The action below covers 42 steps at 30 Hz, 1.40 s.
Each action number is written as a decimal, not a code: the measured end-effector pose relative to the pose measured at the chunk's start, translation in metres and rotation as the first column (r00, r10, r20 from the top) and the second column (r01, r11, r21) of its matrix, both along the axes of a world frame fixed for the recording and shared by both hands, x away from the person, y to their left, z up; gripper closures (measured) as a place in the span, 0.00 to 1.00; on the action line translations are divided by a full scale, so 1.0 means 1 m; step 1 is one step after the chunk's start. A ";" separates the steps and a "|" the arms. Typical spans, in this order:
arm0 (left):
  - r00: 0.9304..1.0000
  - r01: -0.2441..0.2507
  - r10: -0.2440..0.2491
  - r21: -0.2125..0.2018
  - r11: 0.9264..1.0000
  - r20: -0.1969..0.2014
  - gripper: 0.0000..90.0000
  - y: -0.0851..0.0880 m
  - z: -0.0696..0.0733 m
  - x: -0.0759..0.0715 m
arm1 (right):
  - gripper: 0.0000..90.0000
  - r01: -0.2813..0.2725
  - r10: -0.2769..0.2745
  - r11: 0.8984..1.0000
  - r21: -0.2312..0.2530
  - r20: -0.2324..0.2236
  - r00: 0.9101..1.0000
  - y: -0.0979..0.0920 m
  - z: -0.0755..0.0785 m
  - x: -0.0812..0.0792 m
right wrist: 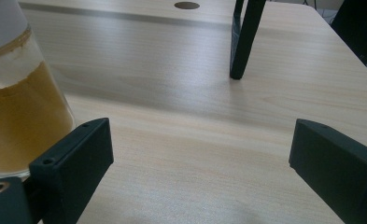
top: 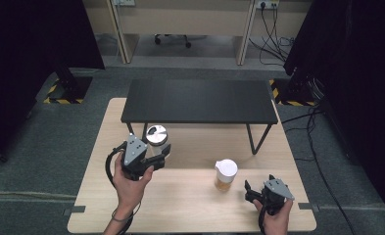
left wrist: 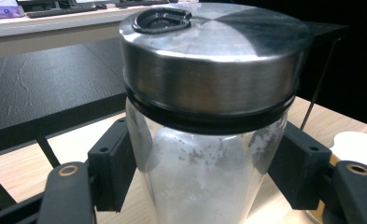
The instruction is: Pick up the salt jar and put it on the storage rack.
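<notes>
A glass jar with a steel lid (top: 156,139) holds white powder and is lifted off the wooden table (top: 190,205). My left gripper (top: 161,157) is shut on this jar (left wrist: 204,154), its black pads pressing both glass sides below the lid. A second jar (top: 225,175) with a white lid and yellow-brown powder stands on the table right of centre. My right gripper (top: 251,188) rests open near the front right edge, just right of that jar (right wrist: 17,107), with bare wood between its fingers.
A low black shelf (top: 200,102) on thin metal legs stands across the back half of the table; one leg (right wrist: 244,39) is ahead of the right gripper. Cables run over the grey floor to the right.
</notes>
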State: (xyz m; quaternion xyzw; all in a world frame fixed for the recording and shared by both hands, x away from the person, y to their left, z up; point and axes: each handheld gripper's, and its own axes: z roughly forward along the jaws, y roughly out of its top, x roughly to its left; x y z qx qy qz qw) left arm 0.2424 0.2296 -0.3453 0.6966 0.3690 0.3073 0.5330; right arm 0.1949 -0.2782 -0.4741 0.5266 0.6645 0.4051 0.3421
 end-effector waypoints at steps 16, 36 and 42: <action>1.000 -0.017 0.017 0.013 1.000 0.017 0.34 -0.003 0.025 0.010 | 0.07 -0.002 0.002 1.000 -0.003 0.002 1.000 0.000 0.000 0.000; 0.994 -0.101 0.099 0.048 0.994 0.035 0.34 -0.011 0.067 0.058 | 0.07 -0.003 0.003 1.000 0.008 -0.001 1.000 -0.001 0.000 0.000; 0.990 -0.138 0.136 0.055 0.989 0.026 0.34 -0.016 0.068 0.075 | 0.07 -0.004 0.004 1.000 0.009 -0.001 1.000 -0.002 0.000 0.000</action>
